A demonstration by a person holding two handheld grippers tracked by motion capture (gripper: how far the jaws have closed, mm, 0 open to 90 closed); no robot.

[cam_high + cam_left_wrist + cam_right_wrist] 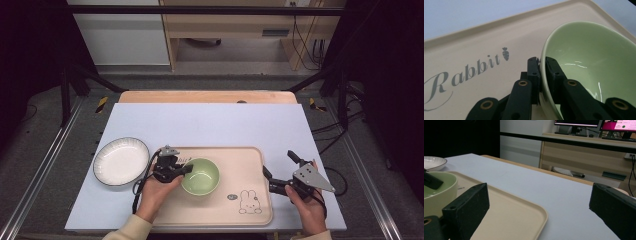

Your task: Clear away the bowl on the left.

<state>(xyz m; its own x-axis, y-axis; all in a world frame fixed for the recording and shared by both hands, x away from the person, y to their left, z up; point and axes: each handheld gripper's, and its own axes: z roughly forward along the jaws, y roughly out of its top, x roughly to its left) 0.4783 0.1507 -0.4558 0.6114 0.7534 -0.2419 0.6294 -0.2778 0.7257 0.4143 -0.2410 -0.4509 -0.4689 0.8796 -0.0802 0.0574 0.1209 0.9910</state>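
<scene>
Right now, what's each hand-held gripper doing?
Left hand-held gripper: closed on the rim of the green bowl.
Right hand-held gripper: open, holding nothing.

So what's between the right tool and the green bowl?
Just bare tray floor and its right rim, in the high view; the right tool is open beside the tray, apart from the green bowl.

The bowl sits on the tray; the plate lies left of the tray on the counter.
</scene>
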